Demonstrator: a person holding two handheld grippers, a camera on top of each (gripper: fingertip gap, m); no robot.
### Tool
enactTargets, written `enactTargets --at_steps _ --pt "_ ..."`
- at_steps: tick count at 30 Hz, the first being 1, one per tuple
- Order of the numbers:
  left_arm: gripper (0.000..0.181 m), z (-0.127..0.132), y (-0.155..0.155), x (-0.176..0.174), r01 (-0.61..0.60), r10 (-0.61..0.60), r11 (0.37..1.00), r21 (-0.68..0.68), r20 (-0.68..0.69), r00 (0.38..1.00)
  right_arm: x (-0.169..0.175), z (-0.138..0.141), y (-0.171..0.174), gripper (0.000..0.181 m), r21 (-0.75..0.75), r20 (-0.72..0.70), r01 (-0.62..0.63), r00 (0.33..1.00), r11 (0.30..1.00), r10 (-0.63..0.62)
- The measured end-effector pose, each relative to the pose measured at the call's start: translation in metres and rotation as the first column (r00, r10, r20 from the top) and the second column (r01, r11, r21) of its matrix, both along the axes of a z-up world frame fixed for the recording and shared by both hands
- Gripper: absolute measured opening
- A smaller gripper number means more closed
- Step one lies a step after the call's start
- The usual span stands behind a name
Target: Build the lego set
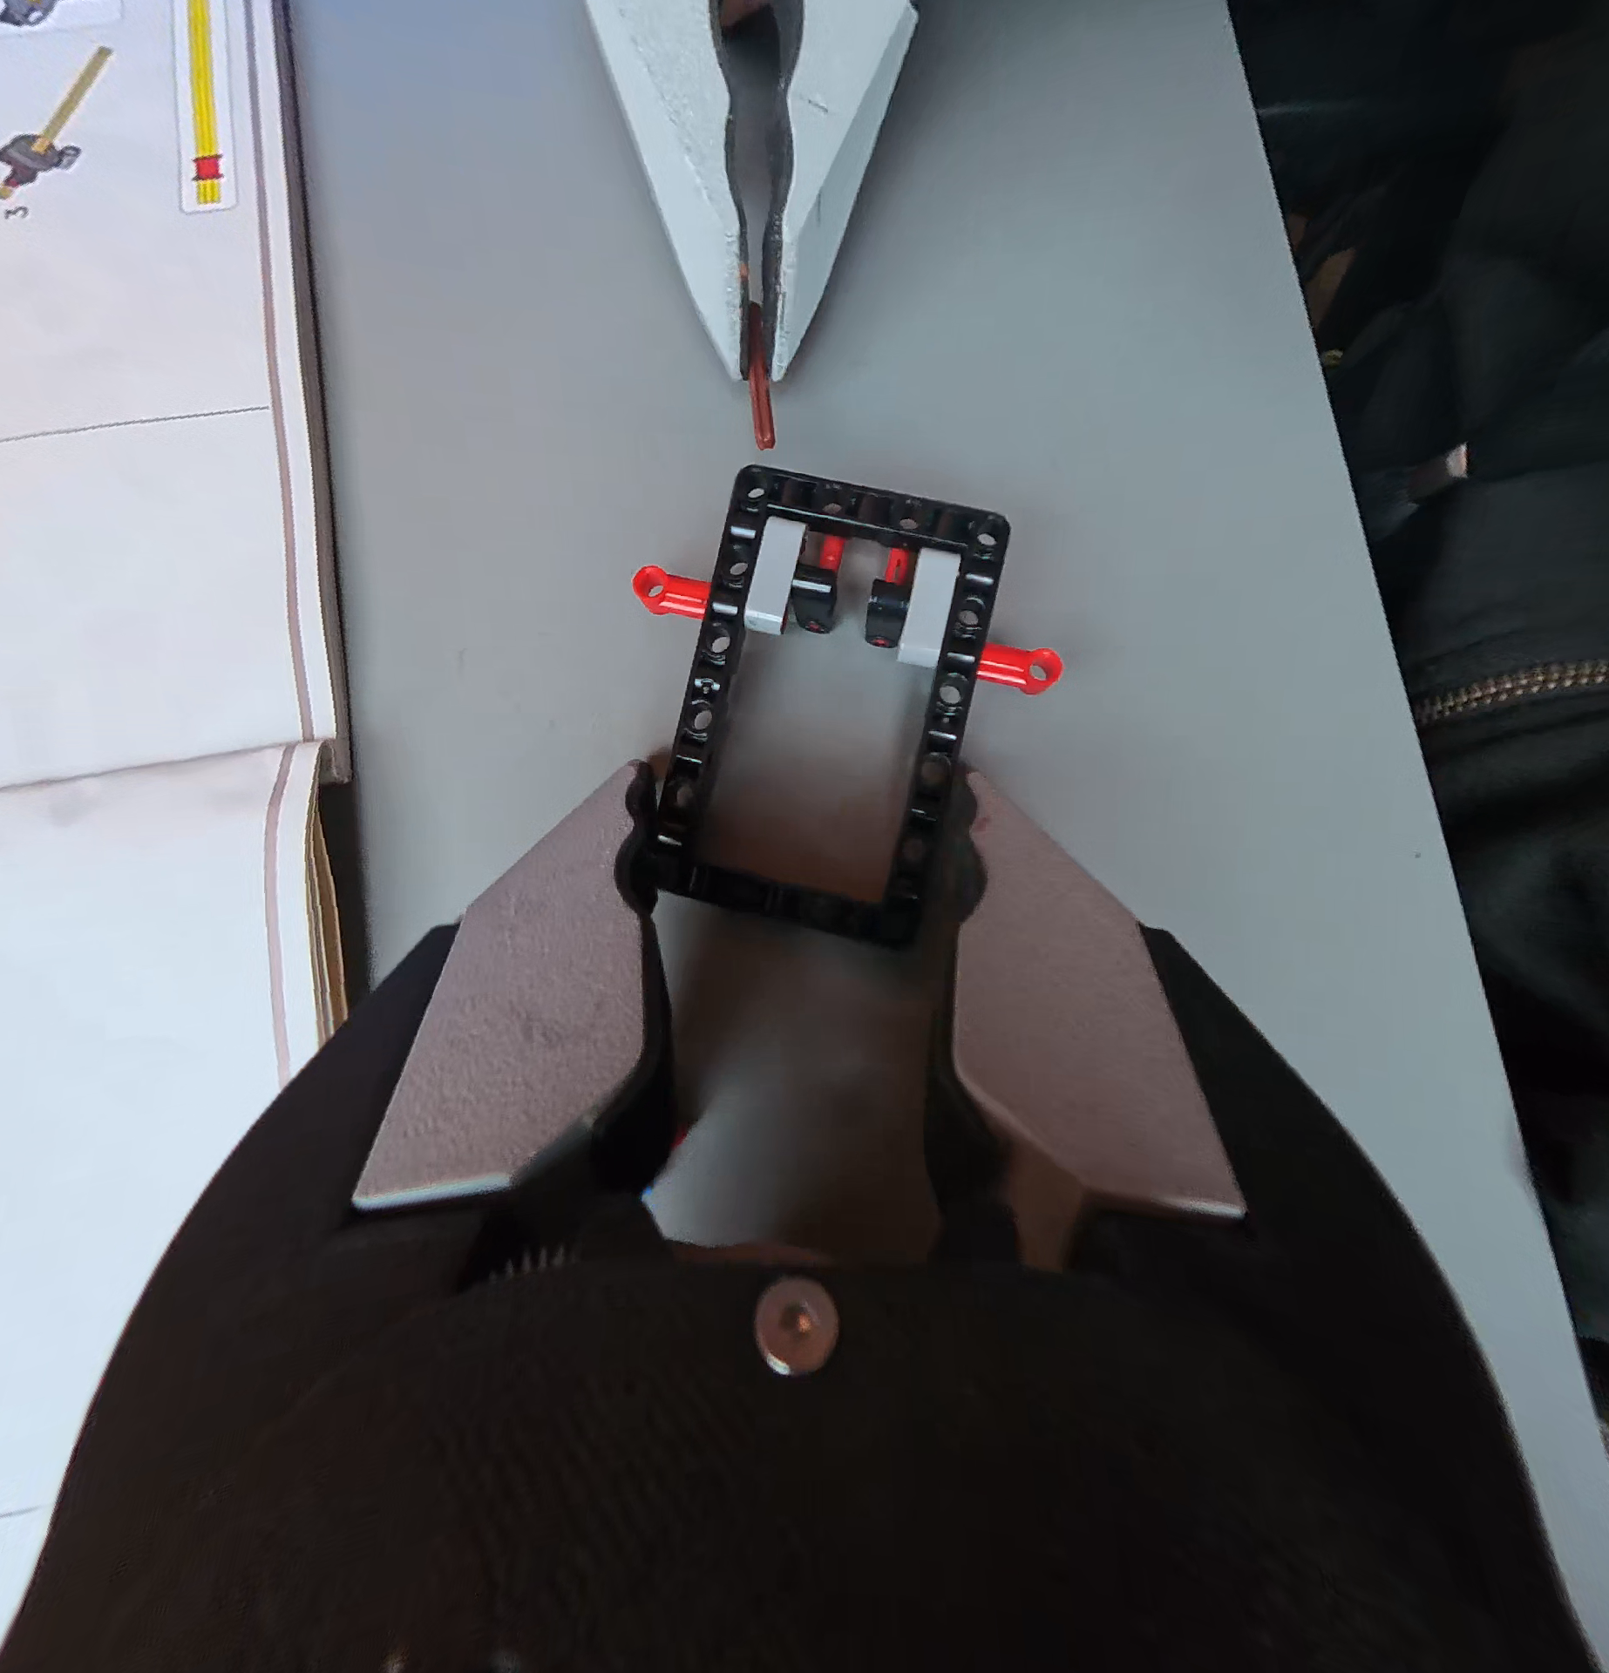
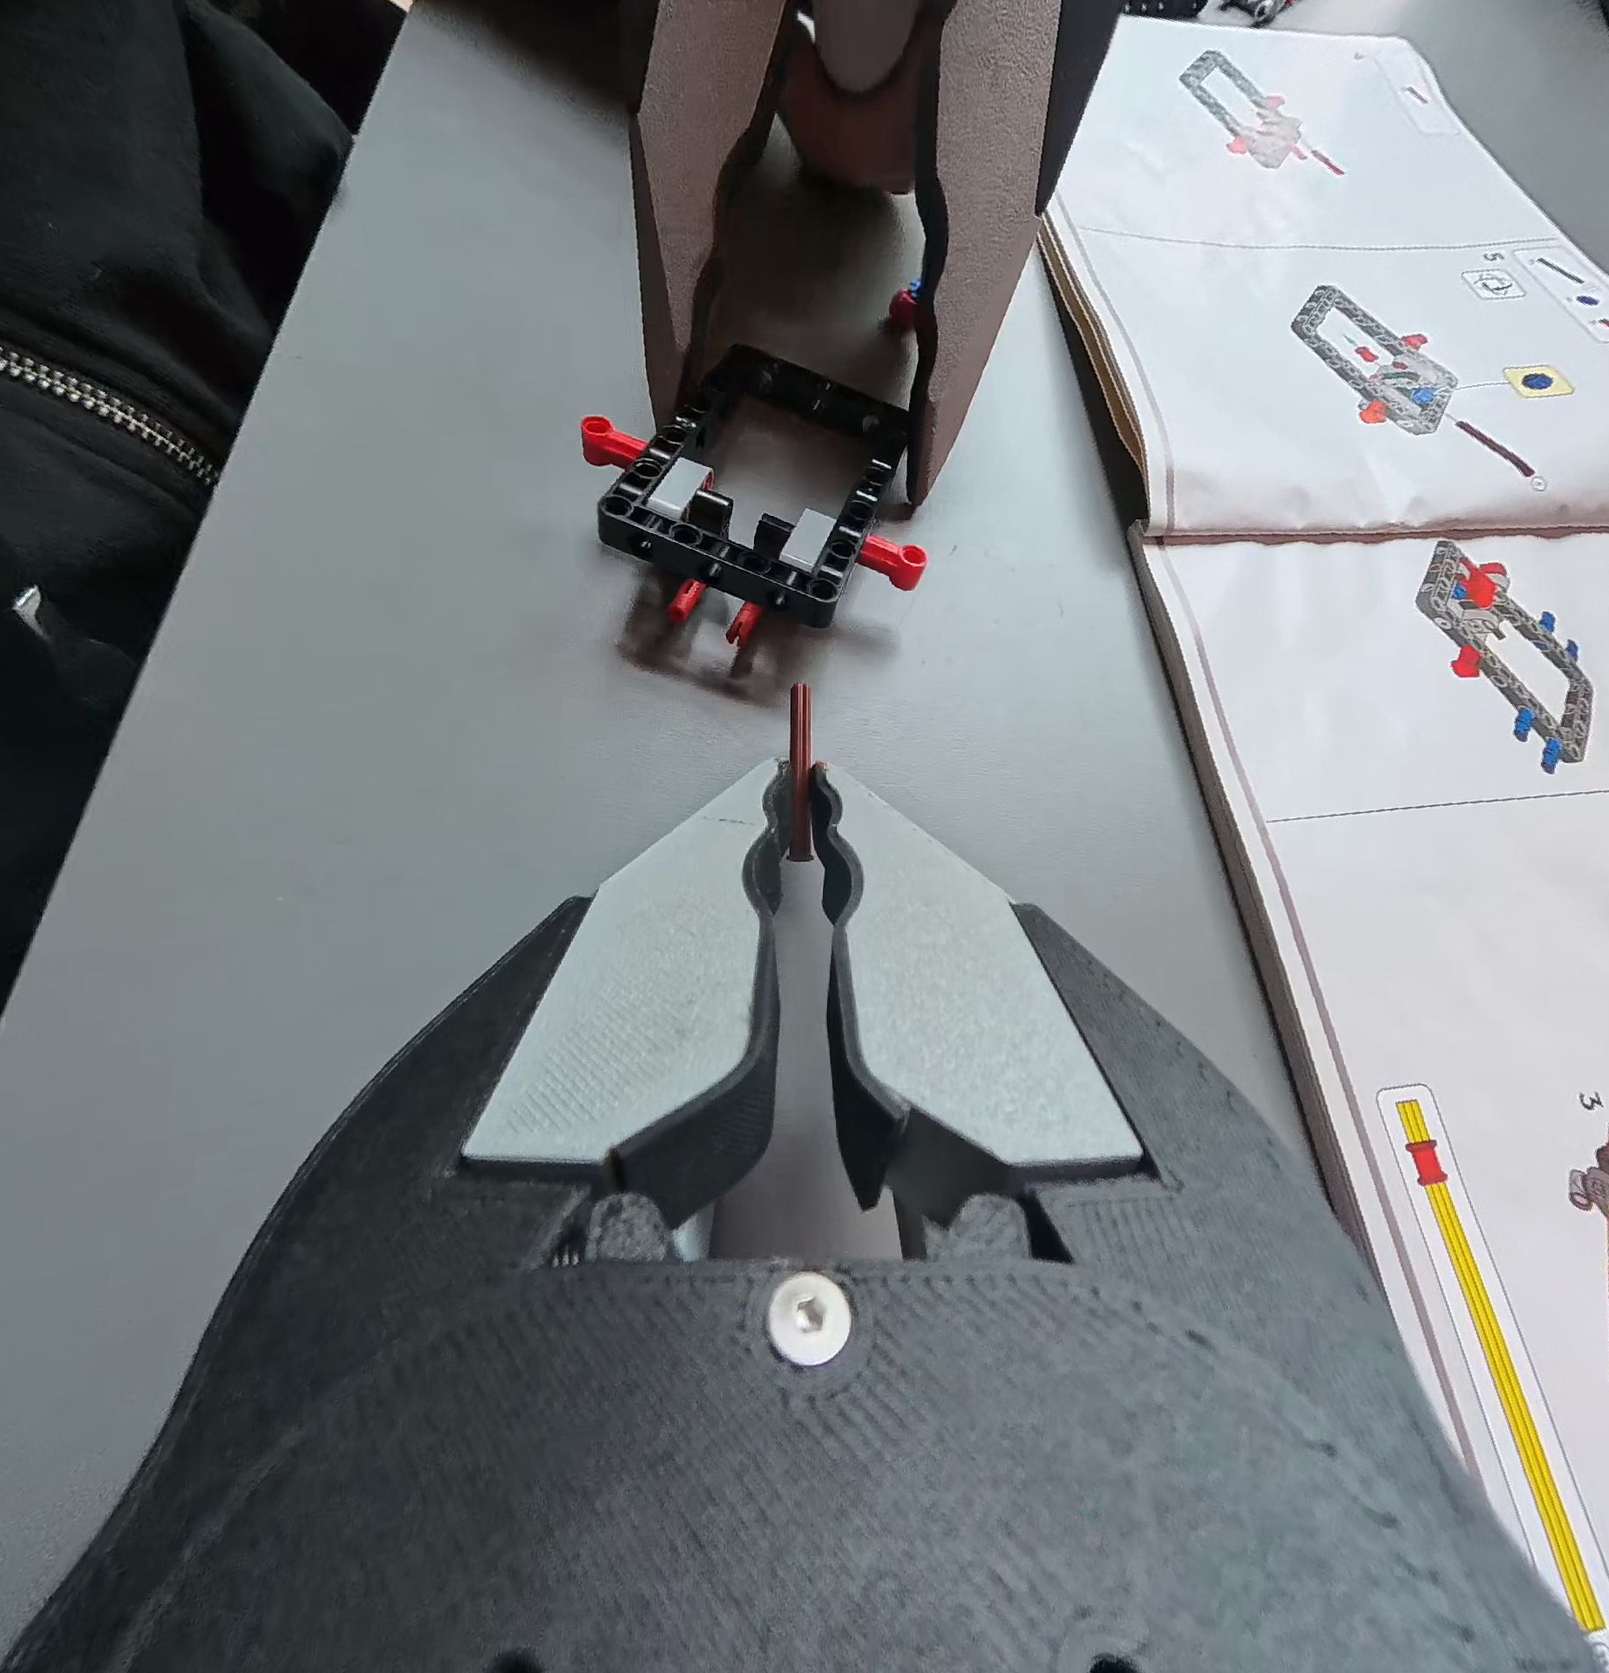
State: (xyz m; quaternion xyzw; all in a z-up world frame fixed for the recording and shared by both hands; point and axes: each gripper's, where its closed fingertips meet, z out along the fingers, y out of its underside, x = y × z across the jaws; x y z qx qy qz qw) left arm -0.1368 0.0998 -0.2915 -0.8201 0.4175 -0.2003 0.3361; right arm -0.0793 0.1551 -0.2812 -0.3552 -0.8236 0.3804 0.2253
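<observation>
A black rectangular Lego frame (image 1: 833, 688) with grey beams, black connectors and red pins sticking out of its sides sits on the grey table (image 1: 1100, 453). My left gripper (image 1: 805, 815) is shut on the frame's near end, one finger on each long side. My right gripper (image 2: 796, 769) is shut on a thin dark red-brown axle (image 2: 799, 724) that points at the frame (image 2: 756, 507) from a short gap away. In the left wrist view the right gripper (image 1: 763, 371) comes from the top with the axle (image 1: 762, 407) just short of the frame's far edge.
An open instruction booklet (image 2: 1417, 634) lies beside the frame, at the left in the left wrist view (image 1: 122, 543). A person's dark zipped jacket (image 2: 104, 362) is along the table's other edge. A small red and blue piece (image 2: 905, 303) lies behind the left gripper's finger.
</observation>
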Motion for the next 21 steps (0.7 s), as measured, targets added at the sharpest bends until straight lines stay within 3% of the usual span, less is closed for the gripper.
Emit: enactTargets --at_steps 9,16,21 --pt "0.062 0.011 0.008 -0.01 -0.168 0.165 0.985 -0.036 -0.066 0.984 -0.009 -0.001 0.009 0.0 0.029 -0.014 0.06 0.998 0.998 -0.06" --pt "0.062 0.007 0.012 -0.015 -0.199 0.196 0.98 -0.005 -0.158 0.968 -0.015 0.005 0.0 0.0 -0.055 0.013 0.059 0.998 0.997 -0.059" --pt "0.062 0.003 0.011 -0.013 -0.19 0.185 0.982 -0.02 -0.142 0.972 -0.016 0.004 -0.003 0.0 -0.062 0.026 0.057 0.998 0.996 -0.055"
